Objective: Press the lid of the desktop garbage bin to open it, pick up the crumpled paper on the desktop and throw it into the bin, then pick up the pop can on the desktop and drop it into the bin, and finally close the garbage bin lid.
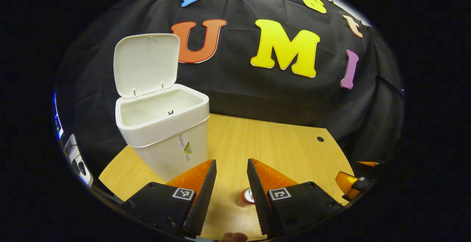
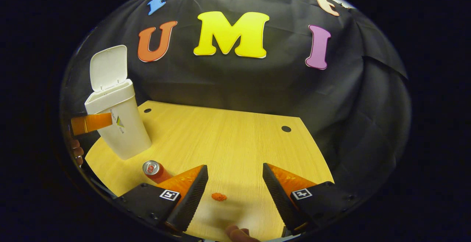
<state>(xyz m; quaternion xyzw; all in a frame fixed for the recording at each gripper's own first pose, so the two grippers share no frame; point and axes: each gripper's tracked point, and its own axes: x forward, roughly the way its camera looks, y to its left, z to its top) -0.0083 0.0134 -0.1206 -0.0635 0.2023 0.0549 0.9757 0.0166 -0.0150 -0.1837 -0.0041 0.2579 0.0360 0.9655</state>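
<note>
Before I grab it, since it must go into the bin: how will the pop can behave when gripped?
The pop can stands upright on the table, so a side nudge may tip it and it would likely roll. Its smooth round wall looks slippery, and it may dent if squeezed.

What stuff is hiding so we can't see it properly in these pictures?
- Bin bottom: left gripper view, hidden by its own walls, so any contents can't be told.
- Pop can: left gripper view, partly behind a finger of the left gripper.
- Small orange thing on the table: right gripper view, too small to identify.
</note>
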